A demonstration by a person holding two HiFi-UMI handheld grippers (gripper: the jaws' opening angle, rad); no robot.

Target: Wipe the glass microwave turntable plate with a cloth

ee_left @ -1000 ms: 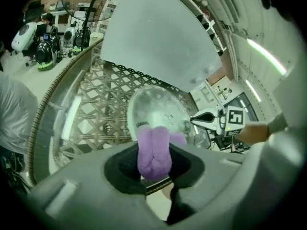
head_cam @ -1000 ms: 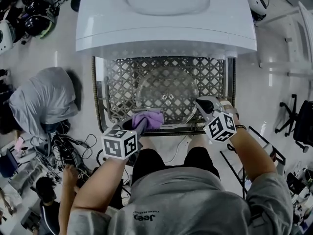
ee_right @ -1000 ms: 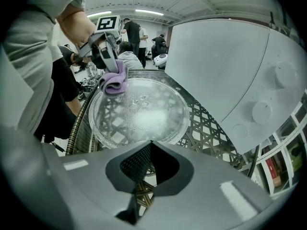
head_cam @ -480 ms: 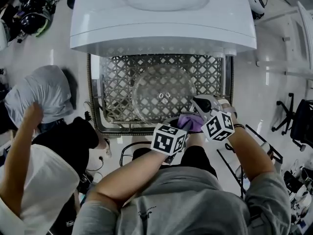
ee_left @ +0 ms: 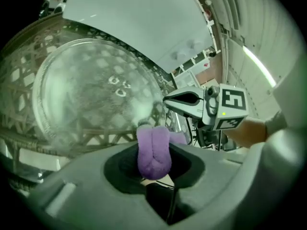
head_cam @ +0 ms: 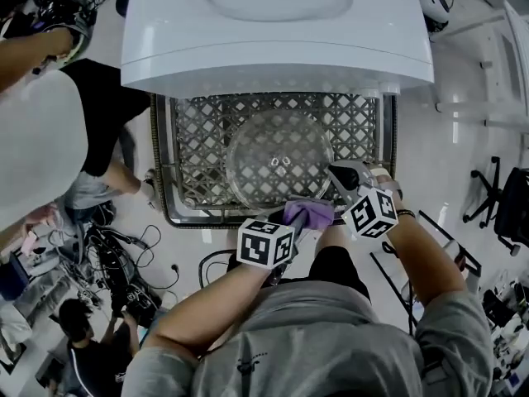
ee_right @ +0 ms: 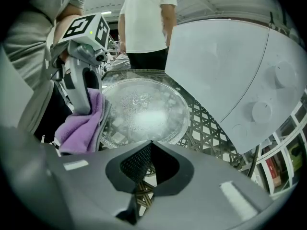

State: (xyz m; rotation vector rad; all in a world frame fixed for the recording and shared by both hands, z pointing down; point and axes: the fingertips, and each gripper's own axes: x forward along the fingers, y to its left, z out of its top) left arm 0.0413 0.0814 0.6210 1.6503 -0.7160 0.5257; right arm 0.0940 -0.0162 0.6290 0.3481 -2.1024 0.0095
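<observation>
the glass plate [head_cam: 277, 151] lies flat on a rack [head_cam: 194, 131] made of crossed strips. the rack sits just in front of a big white microwave [head_cam: 277, 48].

the left tool [head_cam: 291, 222] is closed tight on a purple cloth [head_cam: 312, 212]. in the left gripper view the cloth is bunched up between the jaws and sticks out past them. the cloth is at the near edge of the plate and touches the rim there. the rest of the plate is bare, with small spots and smears on the glass.

the right tool [head_cam: 335, 174] is at the near right edge of the plate, just beside the cloth. in the right gripper view its jaws come together in a thin line right at the rim, and they look pinched on the glass. the rack shows through the small gap under the jaws.

the two tools are close to each other, and both point at the same side of the plate.

a person in a white shirt [head_cam: 37, 139] stands at the left of the rack, with one hand by its corner. cables [head_cam: 124, 255] lie on the floor on that side.
</observation>
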